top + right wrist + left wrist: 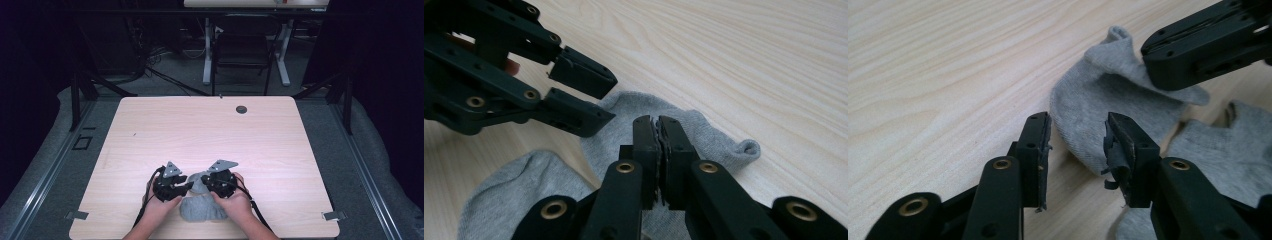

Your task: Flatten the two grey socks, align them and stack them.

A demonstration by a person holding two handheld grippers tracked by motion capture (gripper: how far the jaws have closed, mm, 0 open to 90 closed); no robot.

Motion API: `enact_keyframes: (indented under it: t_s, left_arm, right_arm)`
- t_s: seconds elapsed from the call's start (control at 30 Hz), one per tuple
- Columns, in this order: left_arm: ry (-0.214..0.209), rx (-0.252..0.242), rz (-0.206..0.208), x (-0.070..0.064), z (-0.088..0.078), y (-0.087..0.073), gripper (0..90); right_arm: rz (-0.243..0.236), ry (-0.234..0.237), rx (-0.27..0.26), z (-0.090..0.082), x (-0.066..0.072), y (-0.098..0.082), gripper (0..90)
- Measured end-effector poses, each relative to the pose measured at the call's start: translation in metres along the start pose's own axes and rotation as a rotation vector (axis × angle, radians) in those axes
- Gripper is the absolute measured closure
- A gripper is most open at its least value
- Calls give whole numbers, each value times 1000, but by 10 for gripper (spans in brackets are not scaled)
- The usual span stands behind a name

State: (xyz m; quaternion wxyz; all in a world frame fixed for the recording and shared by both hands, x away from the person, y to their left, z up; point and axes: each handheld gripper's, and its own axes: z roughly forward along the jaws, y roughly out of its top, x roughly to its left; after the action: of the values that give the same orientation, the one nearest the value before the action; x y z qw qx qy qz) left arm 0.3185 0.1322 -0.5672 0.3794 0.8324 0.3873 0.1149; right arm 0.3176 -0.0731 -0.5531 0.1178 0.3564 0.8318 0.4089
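Observation:
Two grey socks lie near the front edge of the light wooden table (210, 130). One sock (1093, 105) (709, 132) is partly raised, and my right gripper (659, 132) (204, 181) is shut on a fold of it. The second sock (202, 210) (1228, 150) (514, 190) lies flat beside it, nearer the person. My left gripper (1075, 145) (189, 186) is open. Its jaws stand on either side of the raised sock's rounded end, and the pads do not press on it. The two grippers face each other, tips almost meeting over the sock.
A dark round grommet (241, 109) sits in the tabletop at the back. Metal brackets (76, 215) (334, 215) mark the front corners. A black chair (242, 50) and desk legs stand beyond the table. Bare wood spreads behind and to both sides of the hands.

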Motion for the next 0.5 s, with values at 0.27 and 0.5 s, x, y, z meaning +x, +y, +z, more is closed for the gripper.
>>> enact_keyframes:
  t_s: [0.27,0.5]
  left_arm:
    - [25,31,12,-1,1,-3,856]
    - [44,22,2,3,-3,-8,877]
  right_arm:
    - [-22,0,-27,-4,1,2,866]
    - [-67,-20,-34,-16,-4,0,866]
